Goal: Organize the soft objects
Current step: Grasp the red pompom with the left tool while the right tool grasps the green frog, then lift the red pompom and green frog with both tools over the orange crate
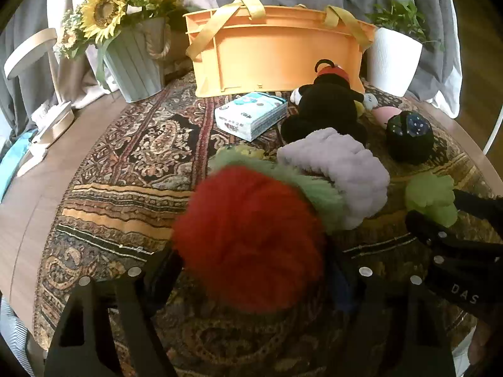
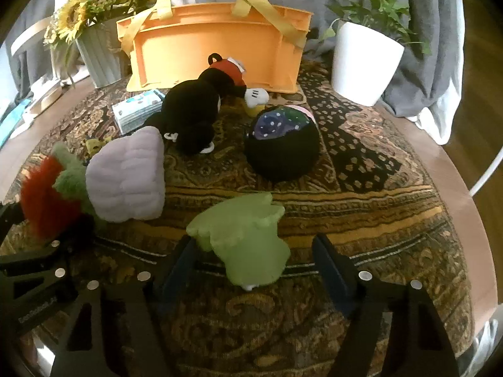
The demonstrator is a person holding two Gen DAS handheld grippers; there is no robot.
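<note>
- Here the left gripper (image 1: 251, 270) has its two fingers spread around a fluffy red plush (image 1: 251, 245), one on each flank; whether the pads are pressing the fur I cannot tell, since the toy hides the tips.
- The red plush has a green leafy top (image 1: 301, 185), which leans against a lilac plush (image 1: 342, 169) just behind it, so lifting the red one may drag the lilac one along.
- The right gripper (image 2: 254, 270) stands wide open and holds nothing; a light green plush (image 2: 245, 245) lies between its fingers on the cloth, the left finger close to its edge and the right finger apart from it. That spread looks chosen to straddle the toy before closing.
- Farther out, a black mouse plush (image 2: 195, 116) lies near a black round plush (image 2: 283, 144) with a dotted blue and green top, and a tissue pack (image 1: 251, 114) sits flat to the left of the mouse.
- All of these rest on a patterned cloth (image 2: 377, 188) spread over the table.
- An orange basket (image 1: 276, 53) with yellow straps stands at the far edge, between a sunflower pot (image 1: 135, 59) and a white planter (image 1: 393, 59); I judge it the likely place for the soft toys, and none is visibly inside yet.
</note>
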